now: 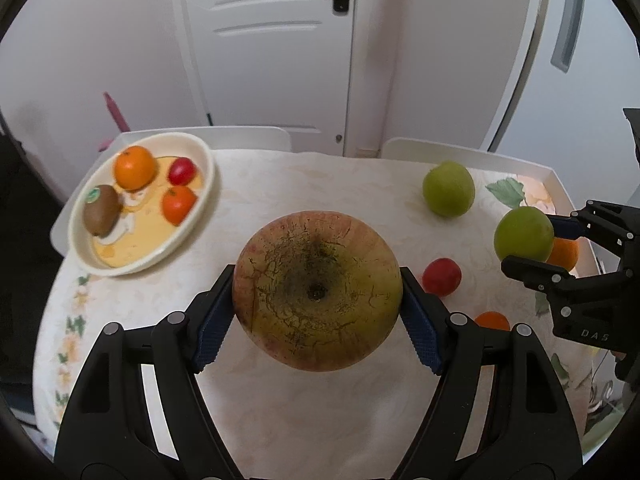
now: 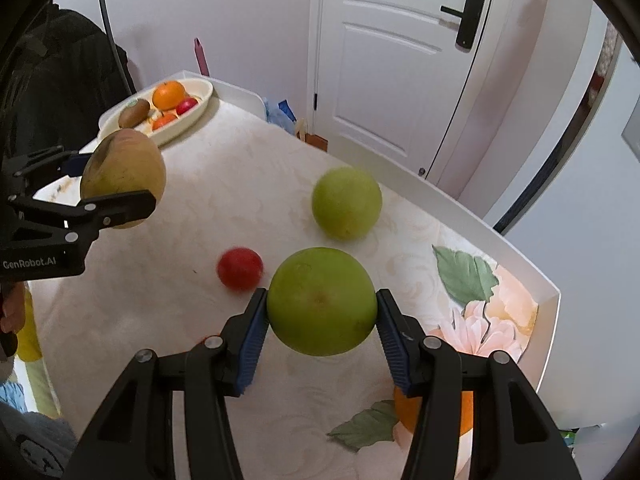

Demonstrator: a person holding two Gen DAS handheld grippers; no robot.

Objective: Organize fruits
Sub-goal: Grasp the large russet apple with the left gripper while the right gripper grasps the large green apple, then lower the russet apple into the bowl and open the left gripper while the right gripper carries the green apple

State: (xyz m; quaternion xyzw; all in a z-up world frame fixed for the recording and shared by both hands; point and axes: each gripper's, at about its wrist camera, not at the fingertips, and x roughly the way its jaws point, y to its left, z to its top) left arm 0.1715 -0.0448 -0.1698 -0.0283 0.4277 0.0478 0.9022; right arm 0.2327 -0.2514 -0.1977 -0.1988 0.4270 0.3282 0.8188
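Observation:
My left gripper (image 1: pixel 318 292) is shut on a large yellowish-red apple (image 1: pixel 317 290), held above the table; the same apple (image 2: pixel 123 178) shows at the left of the right wrist view. A green apple (image 2: pixel 322 301) sits pinched between the blue pads of my right gripper (image 2: pixel 322 312), lifted off the cloth, and appears again as the green apple (image 1: pixel 524 234) at the right. A cream oval plate (image 1: pixel 198 222) at the far left holds an orange (image 1: pixel 135 167), a kiwi (image 1: pixel 102 211), a small red fruit (image 1: pixel 182 171) and a tangerine (image 1: pixel 179 204).
On the cloth lie a second green apple (image 2: pixel 346 203), a small red fruit (image 2: pixel 240 268) and an orange (image 2: pixel 466 412) partly hidden behind my right finger. Another small orange fruit (image 1: pixel 493 321) peeks out by my left finger. A white door stands beyond the table edge (image 2: pixel 550 288).

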